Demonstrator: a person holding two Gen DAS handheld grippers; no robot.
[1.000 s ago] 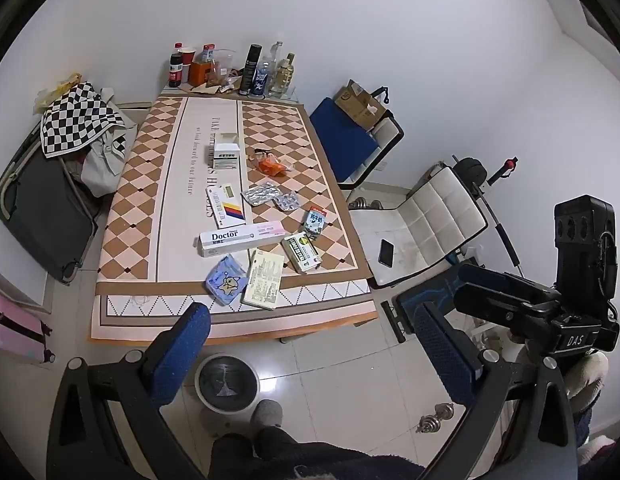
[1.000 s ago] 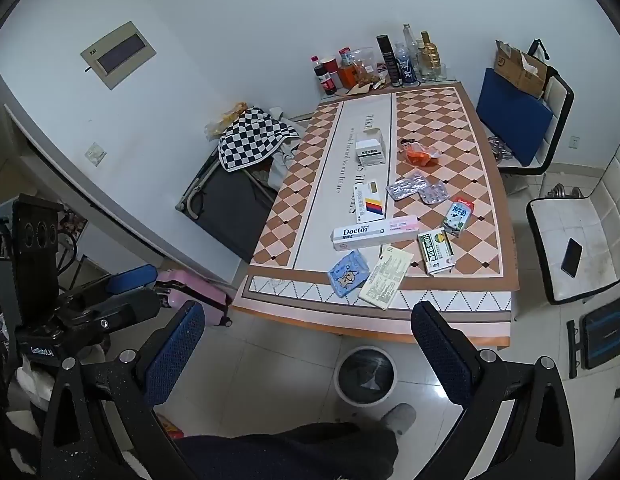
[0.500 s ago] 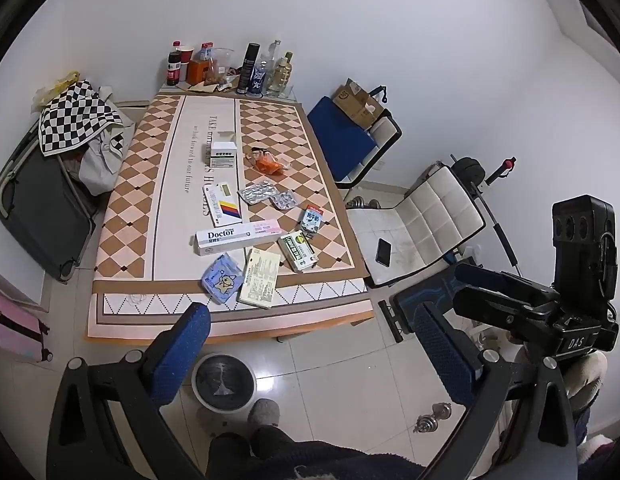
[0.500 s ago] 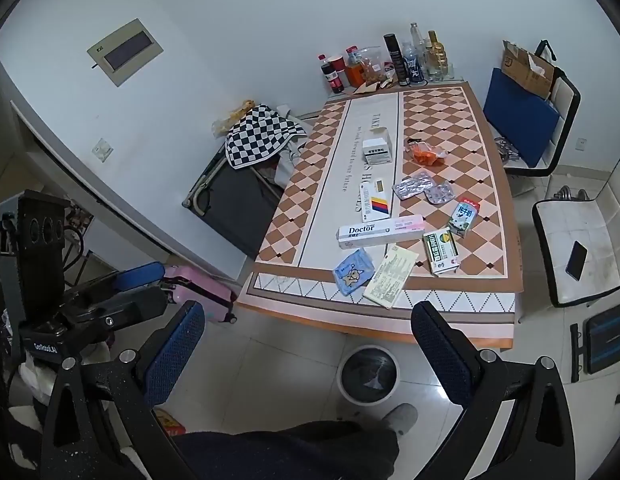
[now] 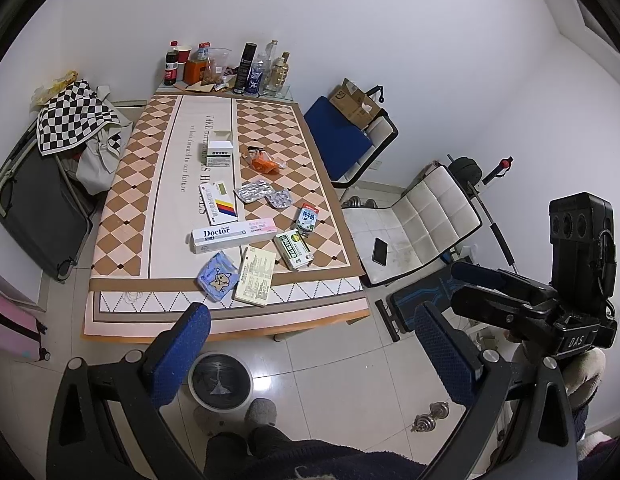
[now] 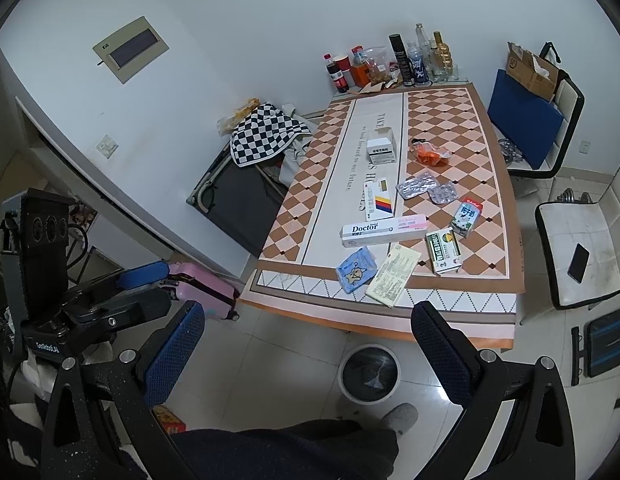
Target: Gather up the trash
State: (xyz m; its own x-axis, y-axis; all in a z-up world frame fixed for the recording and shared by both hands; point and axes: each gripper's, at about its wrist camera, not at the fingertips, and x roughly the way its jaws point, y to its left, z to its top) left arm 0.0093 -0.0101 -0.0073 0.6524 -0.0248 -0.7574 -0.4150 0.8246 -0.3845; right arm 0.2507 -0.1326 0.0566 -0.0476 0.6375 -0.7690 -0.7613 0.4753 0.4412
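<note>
**Desk litter and floor bin, both tongs empty**

Left tongs (image 5: pixel 310 344) and right tongs (image 6: pixel 308 342): spread wide, holding nothing, above the tiled floor, well short of the desk (image 5: pixel 122 204). Diamond-patterned cloth. On it: long "Doctor" carton (image 5: pixel 233 234), foil blister packs (image 5: pixel 254 191), blue tissue pack (image 5: pixel 217 276), printed leaflet (image 5: pixel 256 277), orange wrapper (image 5: pixel 264 163). Round bin (image 5: pixel 220 381), dark liner, on the floor below the desk's near edge.

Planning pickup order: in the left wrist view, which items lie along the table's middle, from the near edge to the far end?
Blue tissue pack → long white "Doctor" toothpaste box → white box with a coloured stripe → small white-and-green carton.
</note>
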